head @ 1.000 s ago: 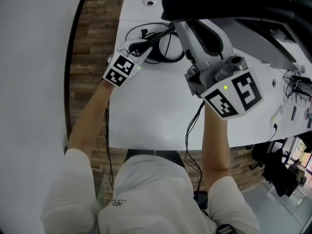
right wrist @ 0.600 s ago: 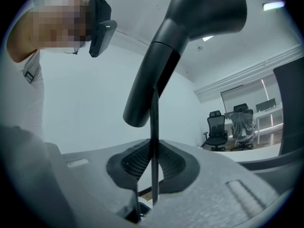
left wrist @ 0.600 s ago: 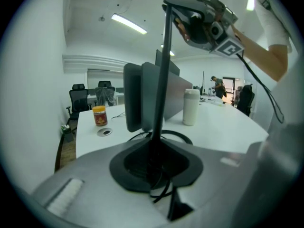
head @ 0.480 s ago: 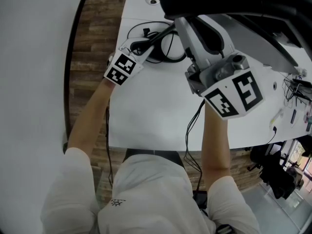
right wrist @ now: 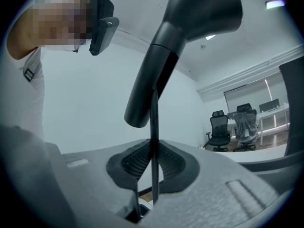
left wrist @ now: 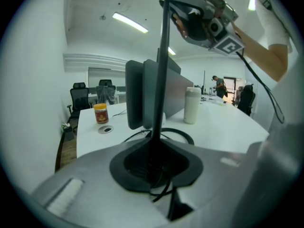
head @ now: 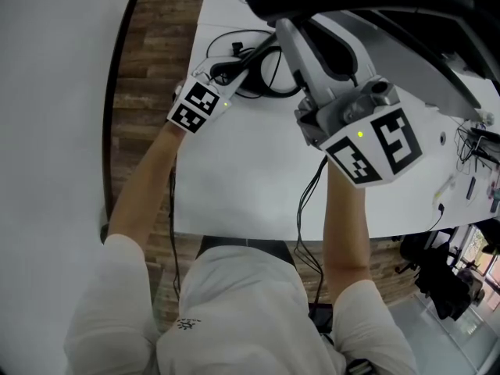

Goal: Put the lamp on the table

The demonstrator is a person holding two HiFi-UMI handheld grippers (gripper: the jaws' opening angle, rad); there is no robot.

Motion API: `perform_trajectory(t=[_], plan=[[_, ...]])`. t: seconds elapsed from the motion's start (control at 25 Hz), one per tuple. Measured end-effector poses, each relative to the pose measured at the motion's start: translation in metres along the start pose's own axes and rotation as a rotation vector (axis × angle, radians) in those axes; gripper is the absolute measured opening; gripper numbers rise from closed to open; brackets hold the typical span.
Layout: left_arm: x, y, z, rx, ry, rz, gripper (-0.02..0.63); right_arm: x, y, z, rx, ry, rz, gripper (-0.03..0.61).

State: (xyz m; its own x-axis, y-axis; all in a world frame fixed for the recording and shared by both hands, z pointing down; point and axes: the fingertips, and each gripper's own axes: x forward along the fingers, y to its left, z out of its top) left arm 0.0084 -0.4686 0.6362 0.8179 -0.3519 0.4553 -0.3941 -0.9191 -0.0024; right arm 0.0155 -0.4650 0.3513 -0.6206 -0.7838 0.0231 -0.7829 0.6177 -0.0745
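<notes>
The lamp is black, with a thin stem (left wrist: 161, 65), a ring-shaped base (head: 273, 80) and a thick tube head (right wrist: 190, 37). My left gripper (head: 221, 75) is shut on the stem low down, just above the base (left wrist: 179, 136), which sits at the surface of the white table (head: 242, 178). My right gripper (head: 301, 57) is shut on the lamp's thin upper rod (right wrist: 154, 127), just below the head. In the left gripper view the right gripper (left wrist: 204, 23) shows at the top of the stem. A black cable (head: 234, 53) runs from the base.
A jar with a yellow lid (left wrist: 100, 113), a white bottle (left wrist: 192, 105) and a grey monitor (left wrist: 142, 96) stand farther back on the table. Cables (head: 308, 201) hang over its near edge. Wooden floor (head: 148, 61) lies to the left, office chairs (left wrist: 78, 96) beyond.
Both grippers and the lamp have shifted slightly away from me along the table. The grips have not changed.
</notes>
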Motion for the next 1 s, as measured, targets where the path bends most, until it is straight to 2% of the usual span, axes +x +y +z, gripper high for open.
perform_trajectory(t=[1.0], plan=[[0.000, 0.001, -0.010, -0.042, 0.010, -0.004, 0.049, 0.015, 0.010, -0.008, -0.016, 0.014, 0.017, 0.038]])
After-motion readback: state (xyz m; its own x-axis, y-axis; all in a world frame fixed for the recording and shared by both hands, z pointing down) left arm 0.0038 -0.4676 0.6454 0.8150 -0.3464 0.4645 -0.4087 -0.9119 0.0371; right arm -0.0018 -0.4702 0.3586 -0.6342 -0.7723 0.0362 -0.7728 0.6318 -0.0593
